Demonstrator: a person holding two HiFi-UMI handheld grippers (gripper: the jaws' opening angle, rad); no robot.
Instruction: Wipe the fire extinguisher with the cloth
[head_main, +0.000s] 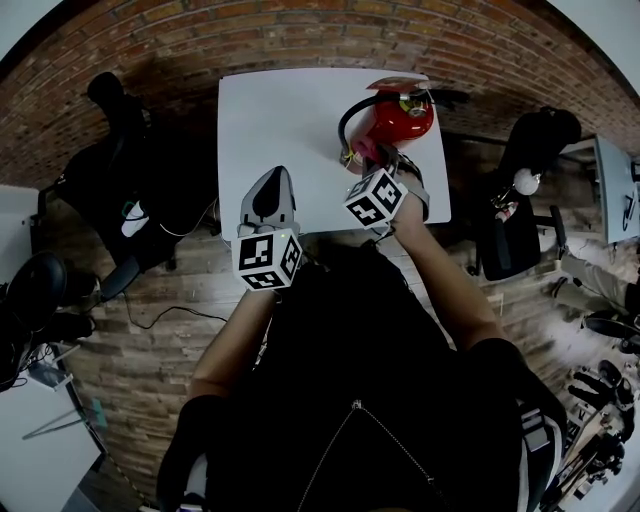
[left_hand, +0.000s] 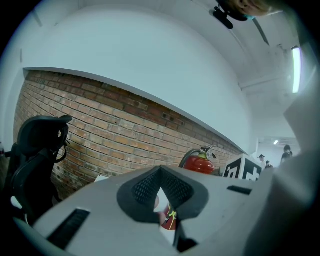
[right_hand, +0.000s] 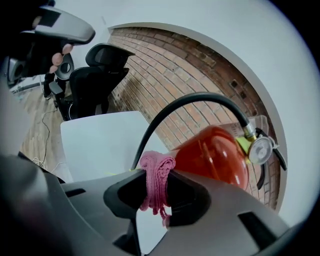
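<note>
The jaws of the right gripper (right_hand: 158, 192) are being pressed onto the bunched pink cloth (right_hand: 157, 170). The left gripper's (left_hand: 161, 197) jaws are being held together on nothing, off to the side. The fire extinguisher (right_hand: 215, 157) is standing on the tabletop (head_main: 285, 110) just beyond the cloth, seemingly touching it. The risks: the narrow fold being dragged out of the pinch, or the unsteadied cylinder being tipped by a hard push.

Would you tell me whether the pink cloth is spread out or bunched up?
Bunched up: the pink cloth is gathered into a narrow wad pinched by the right gripper, next to the fire extinguisher.
</note>
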